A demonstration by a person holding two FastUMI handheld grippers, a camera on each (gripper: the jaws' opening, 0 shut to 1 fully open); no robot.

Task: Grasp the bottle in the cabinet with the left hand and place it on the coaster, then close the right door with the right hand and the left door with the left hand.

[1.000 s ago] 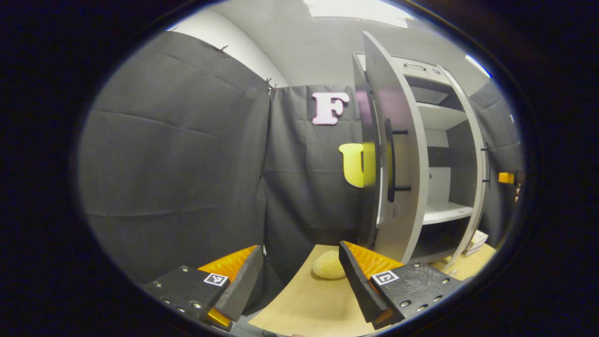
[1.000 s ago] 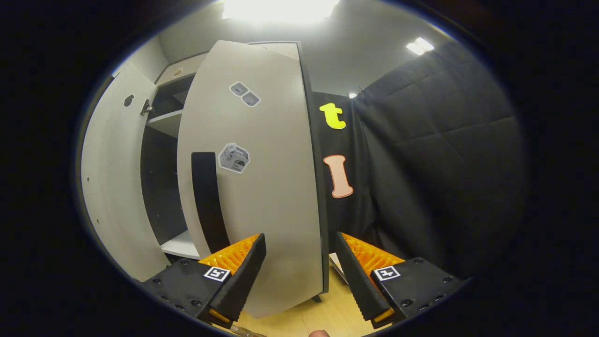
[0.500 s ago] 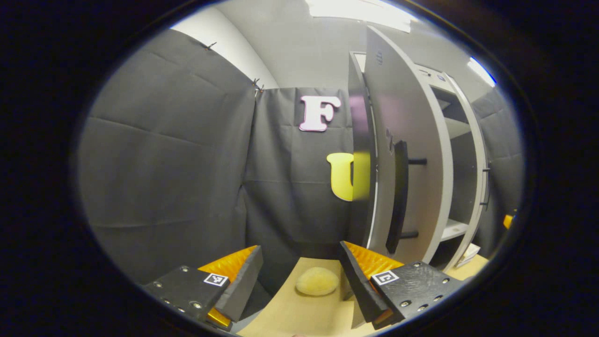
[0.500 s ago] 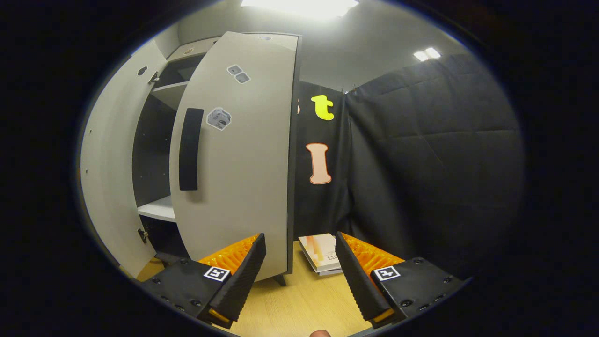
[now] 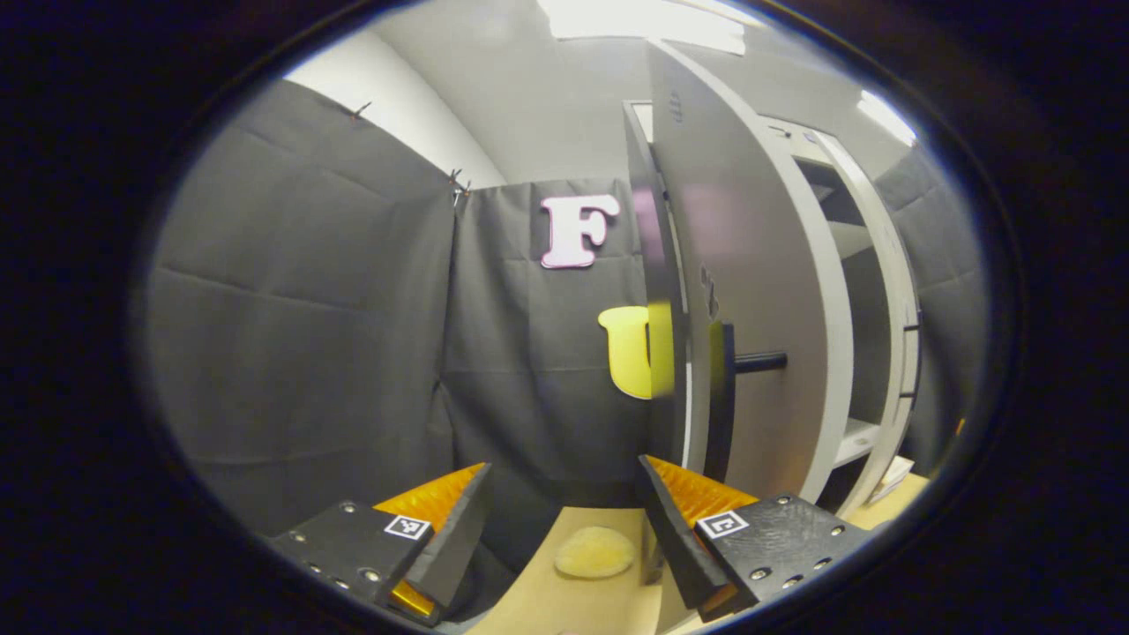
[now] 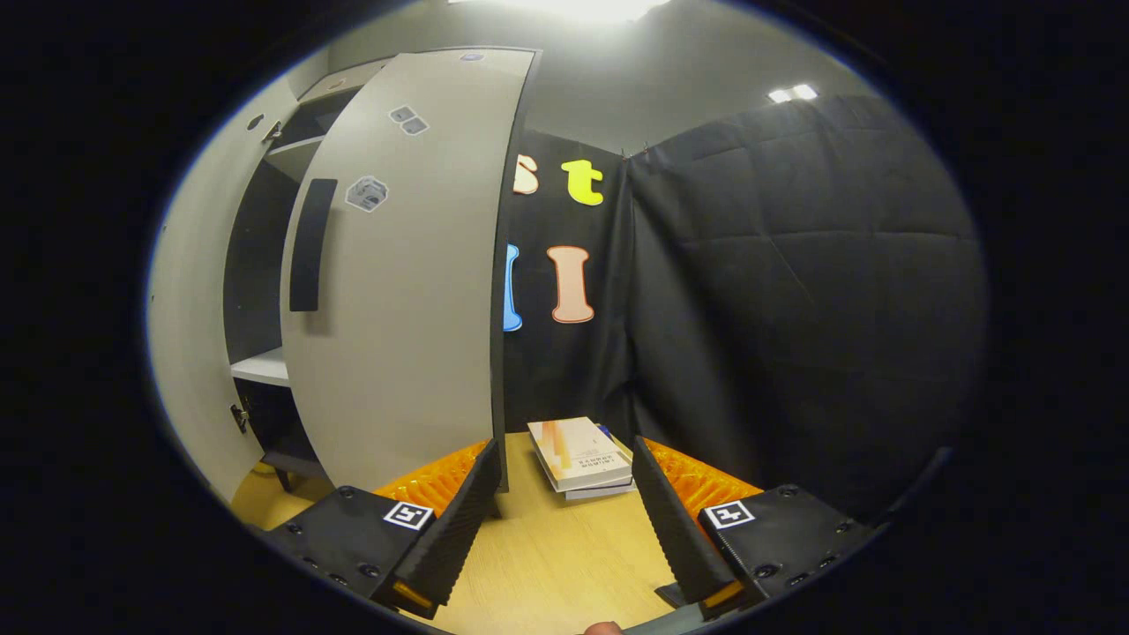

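In the left gripper view, the left gripper [image 5: 560, 520] is held level with its two black, orange-backed fingers [image 5: 675, 534] spread wide apart and nothing between them. In the right gripper view, the right gripper [image 6: 564, 516] is posed the same way, jaws wide apart and holding nothing. Both point forward from the bottom of their views, the fingers angled slightly outward toward the tips.
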